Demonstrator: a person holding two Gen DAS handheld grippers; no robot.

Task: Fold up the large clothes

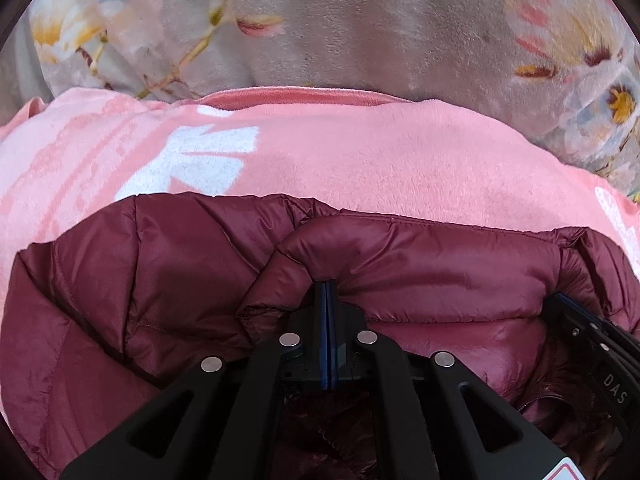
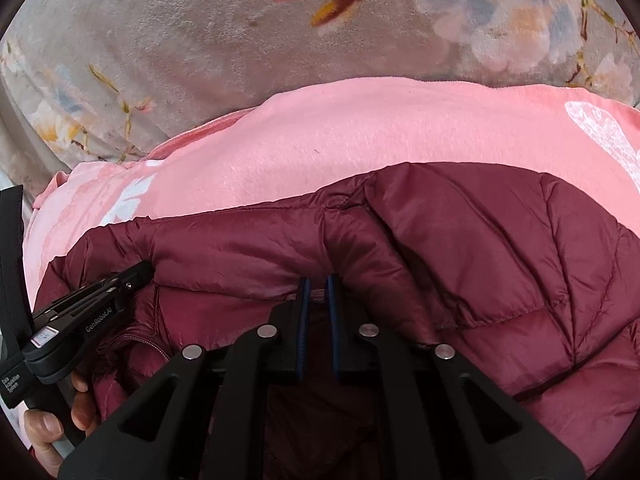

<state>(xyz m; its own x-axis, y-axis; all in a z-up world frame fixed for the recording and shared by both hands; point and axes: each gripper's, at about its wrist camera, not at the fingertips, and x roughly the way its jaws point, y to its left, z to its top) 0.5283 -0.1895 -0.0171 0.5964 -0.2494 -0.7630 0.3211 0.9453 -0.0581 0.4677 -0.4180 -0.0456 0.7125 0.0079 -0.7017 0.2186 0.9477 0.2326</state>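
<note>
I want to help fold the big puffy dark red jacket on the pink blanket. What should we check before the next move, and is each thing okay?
1. Left gripper jaws pinch the shiny maroon quilted puffer jacket: ok, shut on a fabric fold.
2. Right gripper jaws pinch the jacket: ok, fabric sits between them.
3. Both grips lie along the same folded edge: ok, the left gripper shows beside the right in the right wrist view.
4. Jacket rests on the fuzzy pink blanket with white shapes: ok.
5. Grey flowered plush cover beyond is free of clutter: ok where visible.
6. Rest of the jacket lies flat: cannot tell, it is hidden below the grippers.
</note>
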